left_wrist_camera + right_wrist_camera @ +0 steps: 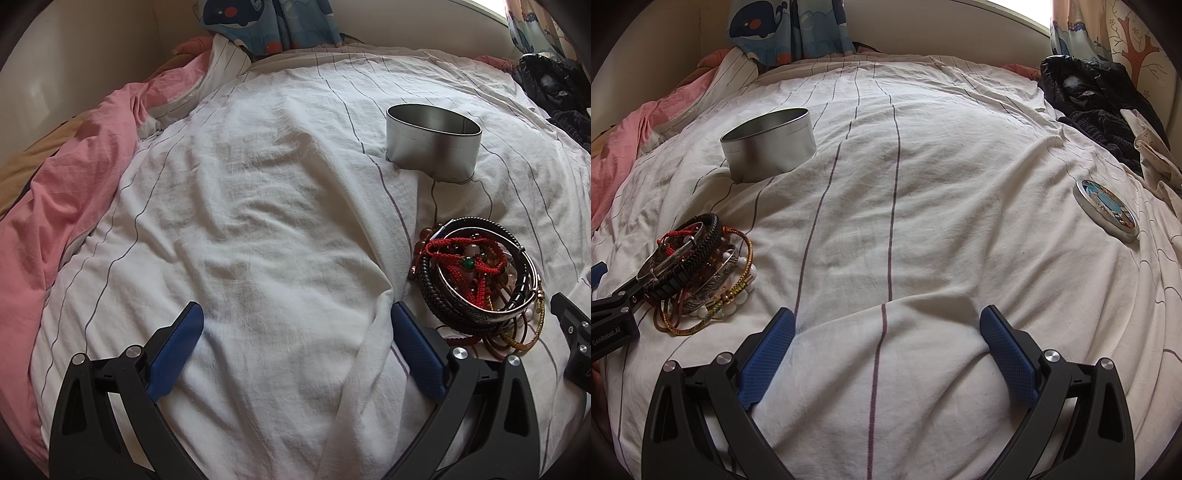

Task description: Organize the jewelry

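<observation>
On the far left a pink quilt is bunched against the wall, out of the way. The left tongs are held wide apart over the bed, nothing between the pads; likely readied for a first pick. Just right of them the jewelry is heaped in one tangle: bangles, a braided leather band, red cord, beads. Beyond it a tin is stood upright with its mouth up, presumably to receive the pieces. On the left tool's body, seen from the right wrist, "GenRobot.AI" can be read. The right tongs are likewise spread and empty over bare sheet. Far right, the lid is laid flat, well apart from the tin; its printed picture carries no legible writing.
</observation>
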A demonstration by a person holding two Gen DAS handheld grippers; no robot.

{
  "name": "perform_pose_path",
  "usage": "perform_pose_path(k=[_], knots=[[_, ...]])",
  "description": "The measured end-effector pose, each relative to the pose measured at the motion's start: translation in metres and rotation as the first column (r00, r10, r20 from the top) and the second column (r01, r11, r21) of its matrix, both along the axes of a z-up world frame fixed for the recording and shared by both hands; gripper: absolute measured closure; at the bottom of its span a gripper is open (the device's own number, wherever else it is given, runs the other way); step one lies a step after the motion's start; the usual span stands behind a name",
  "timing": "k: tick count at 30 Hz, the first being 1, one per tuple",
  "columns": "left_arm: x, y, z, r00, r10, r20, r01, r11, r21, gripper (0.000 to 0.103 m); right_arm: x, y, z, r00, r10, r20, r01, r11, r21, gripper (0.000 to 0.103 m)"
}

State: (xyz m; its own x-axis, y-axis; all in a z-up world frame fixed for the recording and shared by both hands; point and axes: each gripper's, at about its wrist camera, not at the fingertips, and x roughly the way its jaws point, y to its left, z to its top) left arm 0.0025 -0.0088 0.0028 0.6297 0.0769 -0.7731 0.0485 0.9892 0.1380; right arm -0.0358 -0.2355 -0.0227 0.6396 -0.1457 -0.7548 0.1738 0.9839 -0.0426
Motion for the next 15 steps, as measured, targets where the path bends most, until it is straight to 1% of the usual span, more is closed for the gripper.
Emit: perform_pose_path(k=[15], knots=[[-0.0006, -0.0011, -0.0006, 1.0, 0.0, 0.001, 0.0, 1.0, 0.001, 0.006, 0.0012, -0.0007, -0.0003, 1.0, 0.0, -0.002, 0.0, 1.0, 0.003, 0.007]])
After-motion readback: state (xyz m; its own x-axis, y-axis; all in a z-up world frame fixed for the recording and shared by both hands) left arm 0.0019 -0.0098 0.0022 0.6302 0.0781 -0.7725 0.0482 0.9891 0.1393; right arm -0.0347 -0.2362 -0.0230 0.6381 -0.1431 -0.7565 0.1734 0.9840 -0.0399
